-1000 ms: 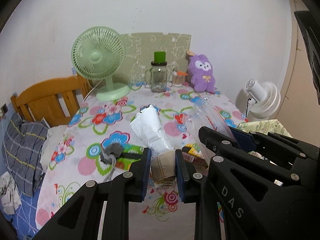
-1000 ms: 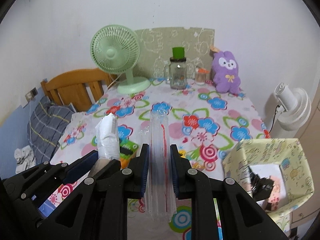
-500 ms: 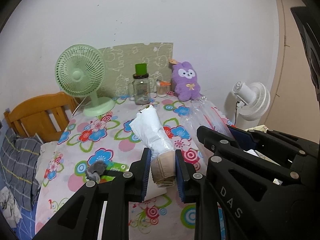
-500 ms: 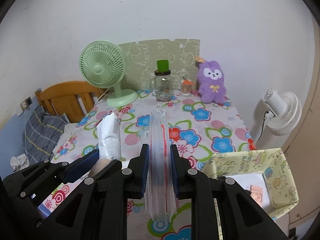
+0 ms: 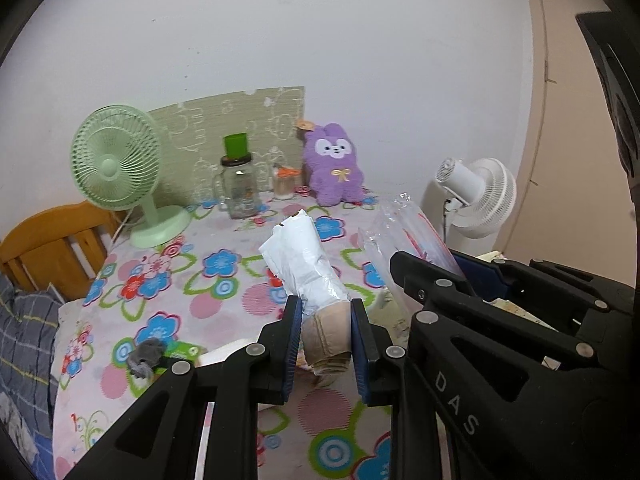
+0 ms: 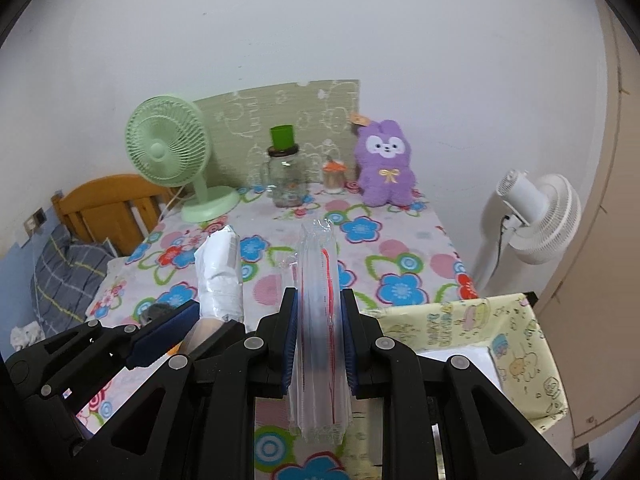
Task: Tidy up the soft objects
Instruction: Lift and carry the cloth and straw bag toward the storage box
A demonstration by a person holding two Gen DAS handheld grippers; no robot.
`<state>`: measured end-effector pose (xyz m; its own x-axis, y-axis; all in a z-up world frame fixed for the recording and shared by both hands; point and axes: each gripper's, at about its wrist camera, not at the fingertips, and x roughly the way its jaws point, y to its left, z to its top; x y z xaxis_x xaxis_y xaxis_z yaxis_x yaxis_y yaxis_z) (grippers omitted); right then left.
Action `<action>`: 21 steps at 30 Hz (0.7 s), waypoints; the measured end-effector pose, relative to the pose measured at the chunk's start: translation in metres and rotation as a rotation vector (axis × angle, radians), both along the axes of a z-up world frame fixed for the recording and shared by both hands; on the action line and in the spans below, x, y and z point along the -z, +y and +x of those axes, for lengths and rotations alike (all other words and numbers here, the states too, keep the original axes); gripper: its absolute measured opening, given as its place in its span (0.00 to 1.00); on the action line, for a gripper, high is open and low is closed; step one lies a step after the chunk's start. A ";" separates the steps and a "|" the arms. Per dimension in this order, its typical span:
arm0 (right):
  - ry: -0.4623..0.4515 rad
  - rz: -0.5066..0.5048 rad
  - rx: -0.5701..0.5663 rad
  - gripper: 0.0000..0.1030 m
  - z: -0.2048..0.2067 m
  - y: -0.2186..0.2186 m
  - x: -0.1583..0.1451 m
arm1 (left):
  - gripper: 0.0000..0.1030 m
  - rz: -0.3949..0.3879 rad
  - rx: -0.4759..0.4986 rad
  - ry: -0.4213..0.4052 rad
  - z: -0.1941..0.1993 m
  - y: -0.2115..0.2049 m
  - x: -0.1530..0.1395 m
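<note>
The table [image 6: 400, 240], under a glossy flower-print cloth, fills both views; at its right edge sits a yellow cartoon-print fabric box [image 6: 516, 344], open at the top, just right of and below the right gripper [image 6: 319, 340]. That box looks like the likely drop point, and the right hand is the nearer one to it.

The right gripper is pinched on a clear plastic zip bag [image 6: 318, 312] — flat, crinkly, with a red stripe, its long axis running forward along the fingers and sticking out past both ends. The left gripper [image 5: 326, 336] clamps a beige elastic fabric roll [image 5: 326, 334], soft and ribbed, with a wrinkled white plastic wrapper [image 5: 298, 256] jutting forward and up from it. Both bundles are held above the cloth, side by side, the roll to the left of the bag.

A small grey fabric scrap [image 5: 145, 356] lies on the cloth, lower left.
</note>
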<state>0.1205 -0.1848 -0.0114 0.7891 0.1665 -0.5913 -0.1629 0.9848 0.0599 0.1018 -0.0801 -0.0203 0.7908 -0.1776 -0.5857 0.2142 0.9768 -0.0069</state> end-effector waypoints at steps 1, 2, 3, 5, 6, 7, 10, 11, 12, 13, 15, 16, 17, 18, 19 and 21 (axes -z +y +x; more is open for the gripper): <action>0.000 0.001 0.007 0.22 0.000 -0.004 0.000 | 0.22 0.000 0.010 -0.001 0.001 -0.005 0.000; -0.001 0.001 0.015 0.22 0.001 -0.008 0.000 | 0.22 0.000 0.016 -0.001 0.002 -0.009 0.000; -0.001 0.001 0.022 0.22 0.001 -0.012 0.000 | 0.22 0.002 0.023 -0.001 0.003 -0.013 0.001; -0.002 0.002 0.036 0.22 0.002 -0.022 0.001 | 0.22 0.002 0.039 -0.002 0.004 -0.021 0.001; -0.003 0.003 0.044 0.22 0.002 -0.026 0.001 | 0.22 0.003 0.045 -0.003 0.005 -0.025 0.001; -0.003 0.003 0.051 0.22 0.003 -0.031 0.001 | 0.22 0.003 0.051 -0.002 0.006 -0.029 0.001; -0.003 0.006 0.073 0.22 0.004 -0.044 0.002 | 0.22 0.005 0.071 -0.001 0.008 -0.042 0.002; -0.002 0.006 0.078 0.22 0.004 -0.047 0.002 | 0.22 0.005 0.079 0.000 0.009 -0.046 0.002; -0.002 0.007 0.087 0.22 0.005 -0.053 0.003 | 0.22 0.005 0.084 0.000 0.010 -0.050 0.003; -0.002 0.007 0.093 0.22 0.005 -0.056 0.003 | 0.22 0.005 0.093 0.002 0.011 -0.055 0.003; 0.000 0.007 0.106 0.22 0.006 -0.063 0.004 | 0.22 0.004 0.105 0.003 0.011 -0.061 0.003; 0.000 0.006 0.112 0.22 0.006 -0.067 0.005 | 0.22 0.003 0.112 0.005 0.012 -0.065 0.004; 0.001 0.005 0.116 0.22 0.006 -0.070 0.005 | 0.22 0.000 0.119 0.007 0.012 -0.069 0.005; 0.003 0.003 0.126 0.22 0.007 -0.075 0.006 | 0.22 -0.002 0.125 0.008 0.013 -0.072 0.005; 0.004 0.001 0.131 0.22 0.007 -0.078 0.007 | 0.22 -0.004 0.131 0.009 0.014 -0.075 0.006; 0.005 -0.004 0.145 0.22 0.008 -0.086 0.008 | 0.22 -0.010 0.142 0.011 0.014 -0.082 0.007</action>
<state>0.1281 -0.2708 -0.0192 0.8015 0.0484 -0.5961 -0.0184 0.9982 0.0563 0.1162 -0.1626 -0.0277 0.7509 -0.2929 -0.5919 0.3501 0.9365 -0.0193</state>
